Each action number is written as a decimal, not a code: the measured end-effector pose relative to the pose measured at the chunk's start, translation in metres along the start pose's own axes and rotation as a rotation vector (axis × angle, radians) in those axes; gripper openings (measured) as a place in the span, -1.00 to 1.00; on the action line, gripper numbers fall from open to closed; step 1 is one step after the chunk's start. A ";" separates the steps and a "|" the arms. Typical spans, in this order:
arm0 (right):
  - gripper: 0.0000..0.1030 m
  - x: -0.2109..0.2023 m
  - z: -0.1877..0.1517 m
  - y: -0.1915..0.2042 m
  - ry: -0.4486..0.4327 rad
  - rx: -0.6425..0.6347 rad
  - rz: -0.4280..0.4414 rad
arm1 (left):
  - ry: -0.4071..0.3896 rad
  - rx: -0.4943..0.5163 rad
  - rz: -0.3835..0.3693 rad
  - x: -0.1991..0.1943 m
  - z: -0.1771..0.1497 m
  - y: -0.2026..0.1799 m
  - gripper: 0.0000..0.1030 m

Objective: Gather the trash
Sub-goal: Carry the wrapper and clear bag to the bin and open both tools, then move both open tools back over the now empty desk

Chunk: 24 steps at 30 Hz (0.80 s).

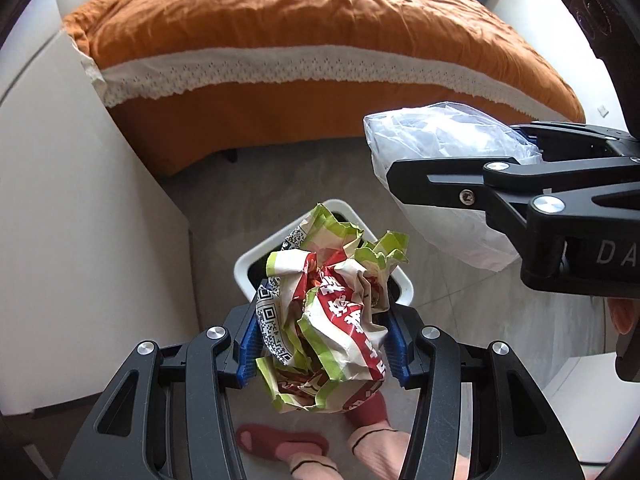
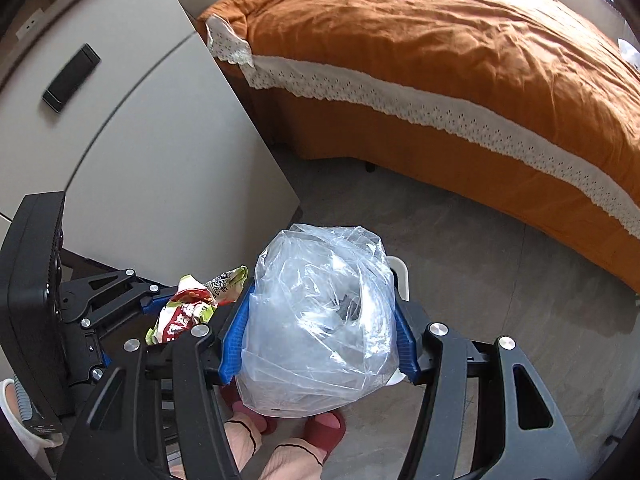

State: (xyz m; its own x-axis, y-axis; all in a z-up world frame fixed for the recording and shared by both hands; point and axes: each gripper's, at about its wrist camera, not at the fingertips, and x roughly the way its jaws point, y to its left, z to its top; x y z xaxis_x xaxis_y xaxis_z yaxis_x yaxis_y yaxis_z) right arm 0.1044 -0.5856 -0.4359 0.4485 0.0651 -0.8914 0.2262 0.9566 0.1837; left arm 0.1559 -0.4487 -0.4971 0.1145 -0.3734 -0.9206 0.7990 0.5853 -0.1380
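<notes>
Left gripper (image 1: pixel 322 344) is clamping a crumpled snack wrapper (image 1: pixel 332 320) directly above the white trash bin (image 1: pixel 256 256). At 2 o'clock, right gripper (image 2: pixel 320 340) is pinching a clear plastic bag (image 2: pixel 316 320), hovering over the bin's far rim. Both pieces are collected; dropping them in is still pending.

I see a crumpled paper wrapper (image 1: pixel 326 312), green, red and white with a QR code, pressed between my left gripper's blue pads (image 1: pixel 249 350), directly above the white trash bin (image 1: pixel 256 254). A clear plastic bag (image 2: pixel 320 328), puffed and wrinkled, is squeezed between my right gripper's pads (image 2: pixel 232 344), also above the bin.
</notes>
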 end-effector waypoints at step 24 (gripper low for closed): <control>0.92 0.108 -0.026 -0.011 0.130 -0.019 -0.008 | 0.042 -0.100 -0.049 0.086 -0.018 0.027 0.90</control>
State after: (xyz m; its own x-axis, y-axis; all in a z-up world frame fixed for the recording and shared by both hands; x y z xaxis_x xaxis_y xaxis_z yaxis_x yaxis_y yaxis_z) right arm 0.1283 -0.5812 -0.5452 0.3306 0.0928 -0.9392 0.2126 0.9623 0.1699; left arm 0.1763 -0.4524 -0.5870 0.0505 -0.3738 -0.9261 0.7398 0.6369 -0.2168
